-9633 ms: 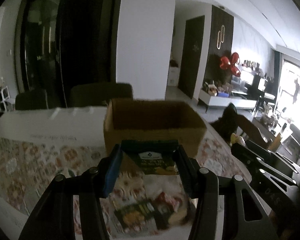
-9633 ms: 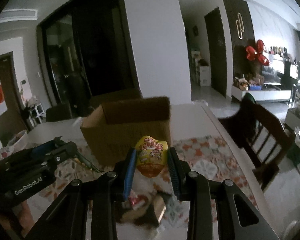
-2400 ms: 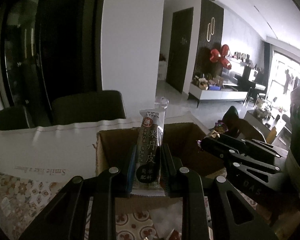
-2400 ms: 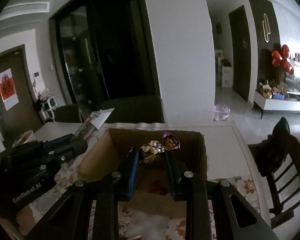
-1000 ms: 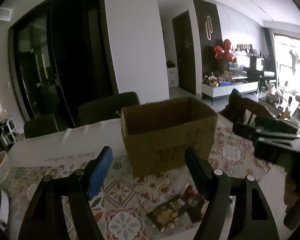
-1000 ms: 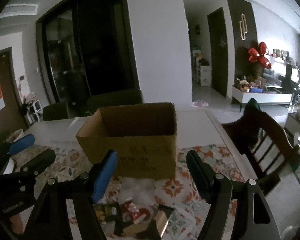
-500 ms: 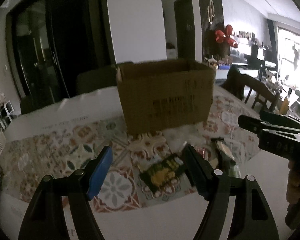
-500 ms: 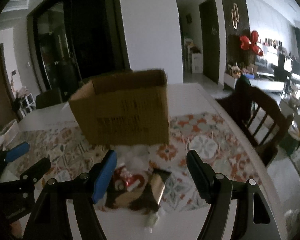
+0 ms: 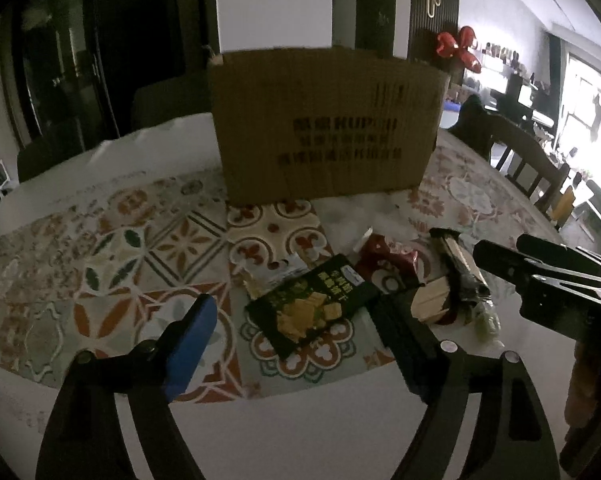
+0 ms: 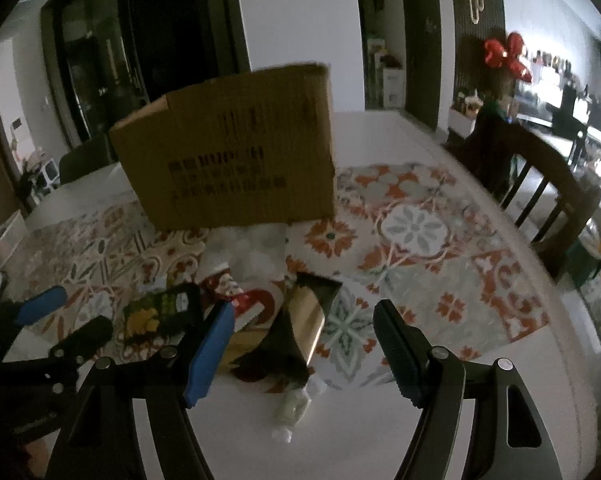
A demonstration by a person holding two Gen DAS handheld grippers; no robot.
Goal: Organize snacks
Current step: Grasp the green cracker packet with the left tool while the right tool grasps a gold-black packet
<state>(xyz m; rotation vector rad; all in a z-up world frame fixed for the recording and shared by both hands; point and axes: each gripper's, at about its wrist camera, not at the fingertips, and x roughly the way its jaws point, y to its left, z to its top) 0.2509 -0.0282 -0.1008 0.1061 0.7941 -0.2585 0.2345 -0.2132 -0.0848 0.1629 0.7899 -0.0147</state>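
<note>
Both grippers have come down from above the cardboard box to just over the snack pile, and the two items I carried a moment ago — a tall bar in the left, a foil candy in the right — are no longer between the fingers. Left gripper: jaws opening, wide apart, straddling the dark green snack packet that lies flat on the patterned cloth; pads not touching it. Right gripper: jaws wide, nothing clamped, with the black-and-gold packet lying between and just ahead of the fingers. Beside my left tool's right finger: a red wrapper, a tan block and a dark stick-shaped packet, crowded together and partly overlapping. Nearest my right tool, on the bare table edge: a small pale wrapped candy. Beyond both tools, past the pile, the box stands upright on the cloth with its printed side facing me; its inside is hidden from here. Off to my right tool's right — a dark wooden chair.
</note>
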